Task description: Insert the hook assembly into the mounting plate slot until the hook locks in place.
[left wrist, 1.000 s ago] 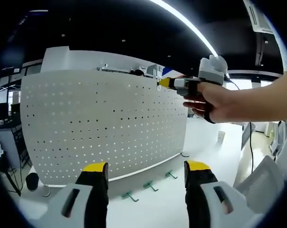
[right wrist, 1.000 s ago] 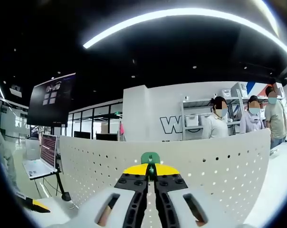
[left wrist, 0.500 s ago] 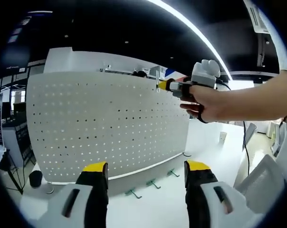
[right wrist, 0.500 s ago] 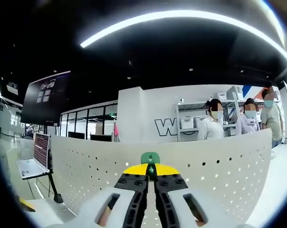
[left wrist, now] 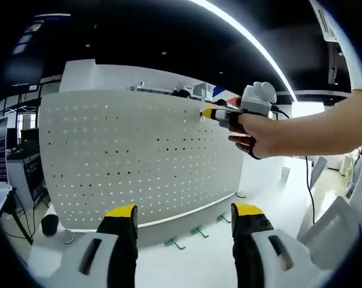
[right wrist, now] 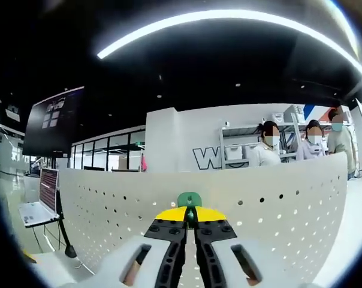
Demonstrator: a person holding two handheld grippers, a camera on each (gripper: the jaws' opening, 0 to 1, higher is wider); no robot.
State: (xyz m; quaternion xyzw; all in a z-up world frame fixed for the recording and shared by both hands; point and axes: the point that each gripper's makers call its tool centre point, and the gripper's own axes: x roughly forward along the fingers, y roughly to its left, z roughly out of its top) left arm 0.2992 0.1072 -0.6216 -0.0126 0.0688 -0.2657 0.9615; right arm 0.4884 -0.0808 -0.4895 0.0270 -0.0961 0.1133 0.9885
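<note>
Green hook [right wrist: 189, 199] pinched in closed right gripper [right wrist: 190, 217] nears pegboard [left wrist: 139, 156] top at 1 o'clock; left gripper [left wrist: 182, 211] gapes empty; next, seat it

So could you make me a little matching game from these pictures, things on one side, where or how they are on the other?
Things:
1. green hook
2. left gripper
3. spare green hooks
4. pegboard

States:
a. standing upright, full of holes
b. lying on the white table
c. jaws apart, holding nothing
d. pinched in the right gripper

Pairs: 1-d, 2-c, 3-b, 4-a
</note>
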